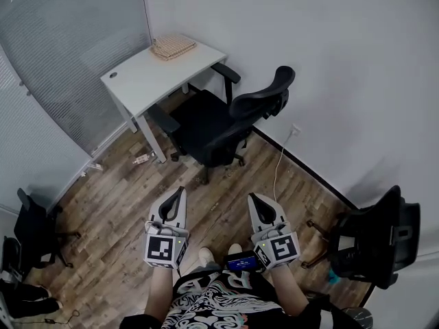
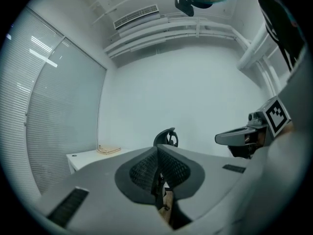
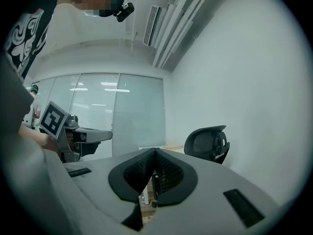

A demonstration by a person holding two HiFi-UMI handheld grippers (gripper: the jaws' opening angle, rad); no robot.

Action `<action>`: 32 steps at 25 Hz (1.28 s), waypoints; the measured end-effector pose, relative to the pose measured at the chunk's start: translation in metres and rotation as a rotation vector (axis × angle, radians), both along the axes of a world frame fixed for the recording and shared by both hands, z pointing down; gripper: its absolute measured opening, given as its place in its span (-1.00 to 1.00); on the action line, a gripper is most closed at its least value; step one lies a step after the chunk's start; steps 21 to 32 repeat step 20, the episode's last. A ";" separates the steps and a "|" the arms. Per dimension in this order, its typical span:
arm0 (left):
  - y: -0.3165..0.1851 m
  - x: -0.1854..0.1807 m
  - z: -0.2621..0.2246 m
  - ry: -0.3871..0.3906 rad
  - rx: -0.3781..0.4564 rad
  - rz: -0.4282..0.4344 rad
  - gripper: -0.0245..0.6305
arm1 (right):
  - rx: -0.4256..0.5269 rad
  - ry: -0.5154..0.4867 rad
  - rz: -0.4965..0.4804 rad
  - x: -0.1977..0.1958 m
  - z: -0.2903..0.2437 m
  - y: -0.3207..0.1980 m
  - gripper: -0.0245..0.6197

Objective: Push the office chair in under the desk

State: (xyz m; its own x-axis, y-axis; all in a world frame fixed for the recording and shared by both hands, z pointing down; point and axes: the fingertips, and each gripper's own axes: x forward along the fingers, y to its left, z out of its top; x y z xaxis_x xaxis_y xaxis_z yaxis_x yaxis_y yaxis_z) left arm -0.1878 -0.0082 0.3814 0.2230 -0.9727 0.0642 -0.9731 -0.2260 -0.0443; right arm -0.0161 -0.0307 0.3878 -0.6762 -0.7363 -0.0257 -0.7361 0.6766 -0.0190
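Woven basket [image 1: 173, 46], white cable [image 1: 278, 166], second black chair [image 1: 374, 242] at right.

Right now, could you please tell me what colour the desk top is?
White desk top, clearest in the head view.

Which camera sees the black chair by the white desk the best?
The head view: the whole chair shows from above, seat, armrests and back, beside the desk. The left gripper view shows only its top, the right gripper view its back and headrest.
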 end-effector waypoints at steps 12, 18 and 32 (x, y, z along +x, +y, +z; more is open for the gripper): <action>0.000 0.016 0.001 0.004 0.011 -0.006 -0.84 | -0.009 -0.011 0.036 0.036 -0.002 -0.002 -0.82; 0.000 0.013 -0.003 0.008 0.000 0.001 -0.84 | -0.006 -0.003 0.034 0.031 -0.003 -0.001 -0.82; -0.001 0.011 -0.004 0.008 0.005 0.004 -0.84 | -0.009 -0.004 0.037 0.030 -0.003 -0.002 -0.82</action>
